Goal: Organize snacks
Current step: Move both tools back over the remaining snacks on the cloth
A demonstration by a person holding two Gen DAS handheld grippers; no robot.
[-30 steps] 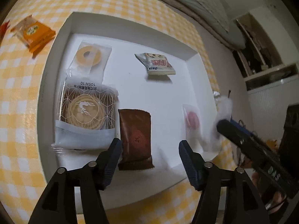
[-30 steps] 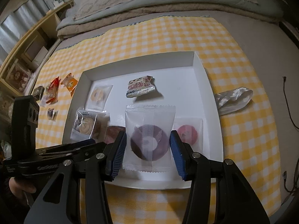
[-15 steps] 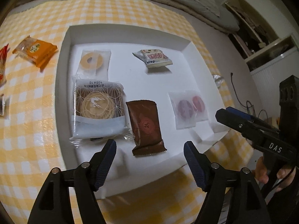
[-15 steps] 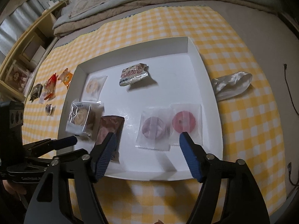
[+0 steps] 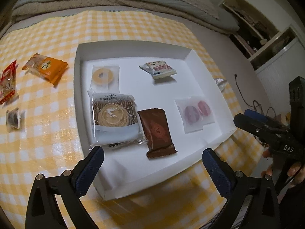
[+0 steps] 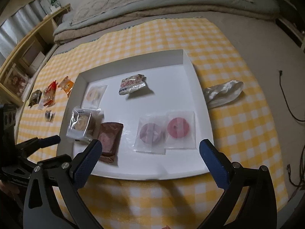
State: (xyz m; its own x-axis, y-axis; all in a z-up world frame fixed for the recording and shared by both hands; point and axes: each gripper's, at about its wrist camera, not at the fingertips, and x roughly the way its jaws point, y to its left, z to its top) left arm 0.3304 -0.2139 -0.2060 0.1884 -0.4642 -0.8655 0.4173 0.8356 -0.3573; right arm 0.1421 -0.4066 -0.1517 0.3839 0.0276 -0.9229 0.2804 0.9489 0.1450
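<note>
A white tray [image 5: 226,133] [image 6: 202,87] on a yellow checked cloth holds several snacks: a purple donut packet [image 6: 151,133] overlapping a pink donut packet [image 6: 180,128], a brown packet [image 5: 157,131], a large clear cake pack [image 5: 114,118], a yellow ring cookie [image 5: 104,76] and a white candy bag [image 5: 158,69]. My left gripper [image 5: 152,168] is open and empty over the tray's near edge. My right gripper [image 6: 150,161] is open and empty, just short of the donut packets.
Loose snacks lie on the cloth left of the tray: an orange packet [image 5: 45,68], a red packet [image 5: 7,82] and a small dark packet [image 5: 13,120]. A crumpled white wrapper [image 6: 223,92] lies right of the tray. Bedding runs along the back.
My right gripper opened and let go of the purple donut packet, which now lies in the tray beside the pink one. Both grippers pulled back from the tray.
</note>
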